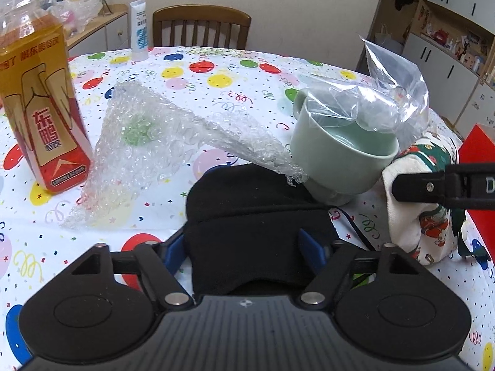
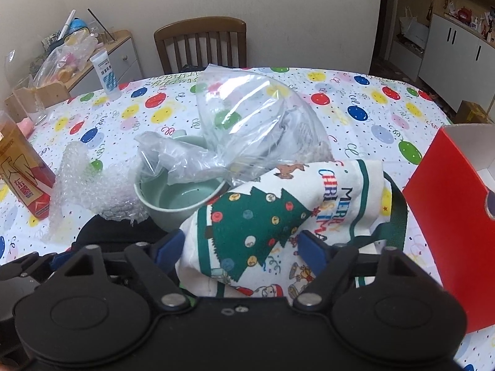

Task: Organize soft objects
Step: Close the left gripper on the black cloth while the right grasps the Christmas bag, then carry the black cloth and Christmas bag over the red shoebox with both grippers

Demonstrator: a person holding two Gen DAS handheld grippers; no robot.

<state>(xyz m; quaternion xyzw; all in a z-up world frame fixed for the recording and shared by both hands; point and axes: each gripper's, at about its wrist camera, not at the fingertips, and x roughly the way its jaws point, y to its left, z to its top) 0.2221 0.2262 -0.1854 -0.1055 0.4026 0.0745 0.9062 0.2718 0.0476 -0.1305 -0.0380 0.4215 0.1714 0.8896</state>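
Note:
A black knit cloth (image 1: pixel 253 216) lies on the balloon-print tablecloth (image 1: pixel 216 71), and my left gripper (image 1: pixel 243 244) is shut on it, blue pads against both sides. To its right, a white Christmas-print fabric bag (image 2: pixel 263 216) with a green strap sits between the pads of my right gripper (image 2: pixel 239 244), which is shut on it. A sheet of bubble wrap (image 1: pixel 139 142) lies to the left, one corner resting on the black cloth. A crumpled clear plastic bag (image 2: pixel 253 123) hangs into a pale green cup (image 2: pixel 182 201).
An orange drink bottle (image 1: pixel 40 108) stands at the left. A red box (image 2: pixel 454 232) is open at the right edge. A white tube (image 1: pixel 139 31) stands at the far side, with a wooden chair (image 1: pixel 201 27) behind the table and cabinets beyond.

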